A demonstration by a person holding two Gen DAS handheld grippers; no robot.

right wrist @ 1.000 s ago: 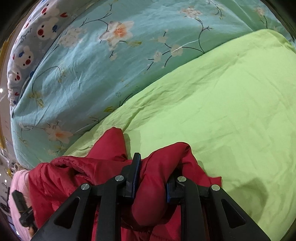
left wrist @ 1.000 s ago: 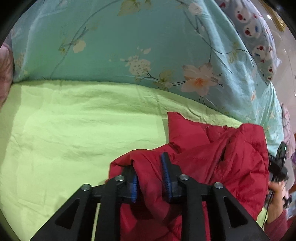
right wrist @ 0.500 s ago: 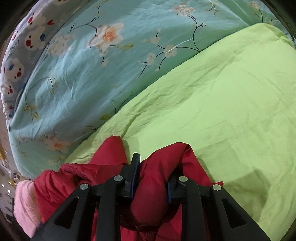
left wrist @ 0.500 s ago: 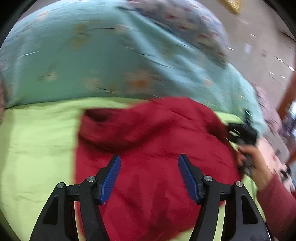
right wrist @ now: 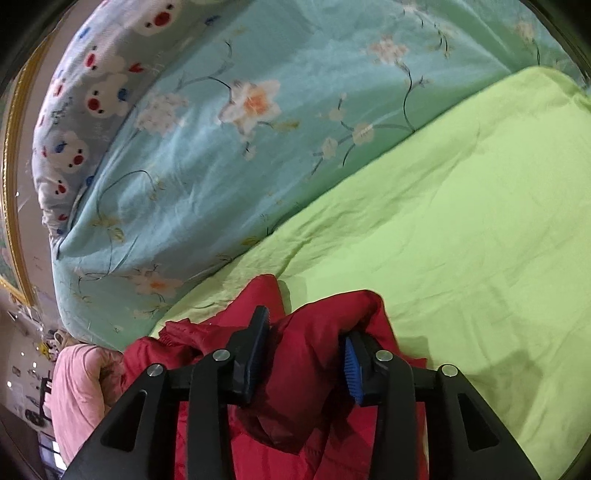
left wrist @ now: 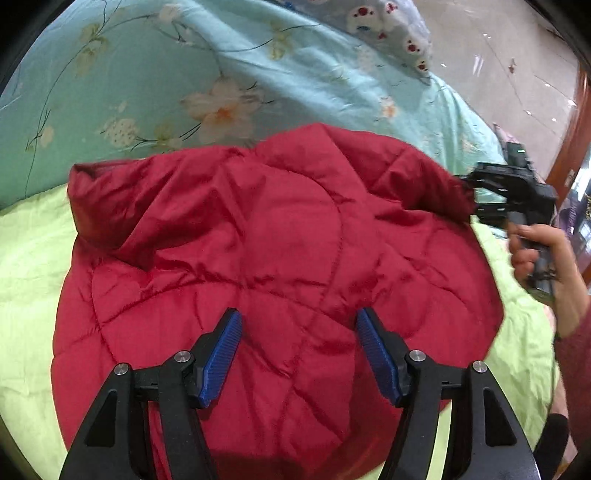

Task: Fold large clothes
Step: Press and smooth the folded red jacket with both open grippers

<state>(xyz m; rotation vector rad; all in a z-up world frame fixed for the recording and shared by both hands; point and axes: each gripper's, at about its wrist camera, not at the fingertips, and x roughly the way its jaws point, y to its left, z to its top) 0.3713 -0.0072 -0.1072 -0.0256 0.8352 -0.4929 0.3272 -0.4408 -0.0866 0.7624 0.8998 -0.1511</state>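
Note:
A red quilted jacket (left wrist: 280, 251) lies spread on the light green sheet (left wrist: 26, 258). My left gripper (left wrist: 297, 354) is open and empty, its blue pads hovering over the jacket's near part. My right gripper (right wrist: 306, 358) is shut on a bunched fold of the red jacket (right wrist: 306, 369). In the left wrist view the right gripper (left wrist: 509, 195) shows at the right, holding the jacket's far right corner, with the person's hand (left wrist: 546, 266) behind it.
A turquoise floral quilt (left wrist: 192, 81) rises behind the green sheet, with a grey animal-print pillow (left wrist: 388, 26) at its far end. A pink cloth (right wrist: 77, 391) lies at the left in the right wrist view. Tiled floor (left wrist: 517, 62) lies beyond the bed.
My left gripper let go of the jacket, opened and pulled back above it. The jacket now lies spread flat. My right gripper kept its hold and barely moved.

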